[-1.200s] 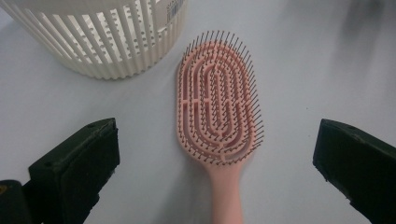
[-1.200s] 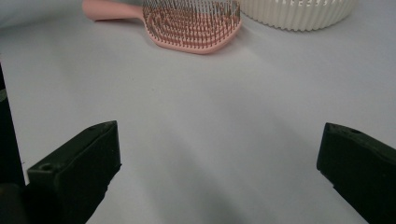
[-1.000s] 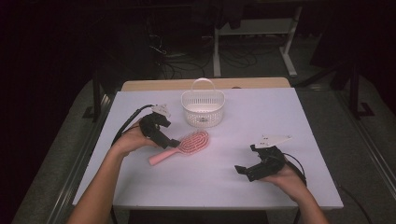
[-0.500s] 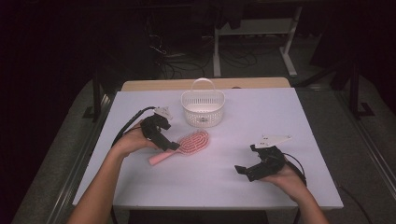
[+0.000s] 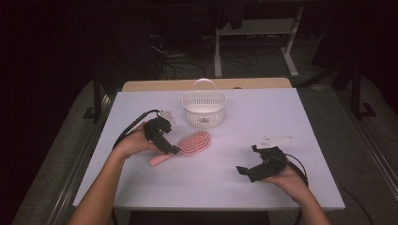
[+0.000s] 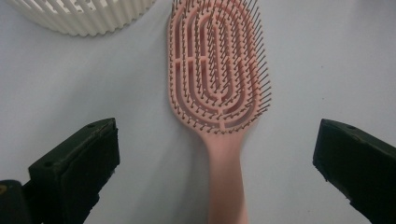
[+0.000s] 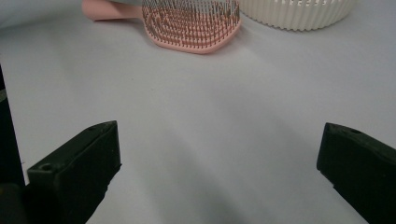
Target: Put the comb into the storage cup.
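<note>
A broad white rectangular worktop point(image 5: 291, 112) carries everything, with a dark floor and cables beyond its far edge. Toward the far middle of it stands a white plastic slotted basket with an arched handle point(image 5: 204, 108), upright; its ribbed wall also shows at the upper left of the left gripper view point(image 6: 84, 16) and the upper right of the right gripper view point(image 7: 299, 11). Just in front of the basket, slightly to its left and apart from it, lies a pink plastic paddle hairbrush point(image 5: 187, 145), flat on the worktop with its bristles up, head toward the basket and handle pointing back toward the person's left side. The left black tongs point(image 5: 165, 140), held in the person's left hand point(image 5: 133, 143), sit over the brush handle; in the left gripper view the brush point(image 6: 217, 88) lies lengthwise between the two jaws, which are spread wide and well clear of it on both sides, so they are released. The right black tongs point(image 5: 248, 171), held in the right hand point(image 5: 291, 178), rest low near the front right of the worktop, well apart from brush and basket; their jaws also stand wide apart over bare surface, grasping nothing, with the brush head point(image 7: 191, 23) seen far ahead.
</note>
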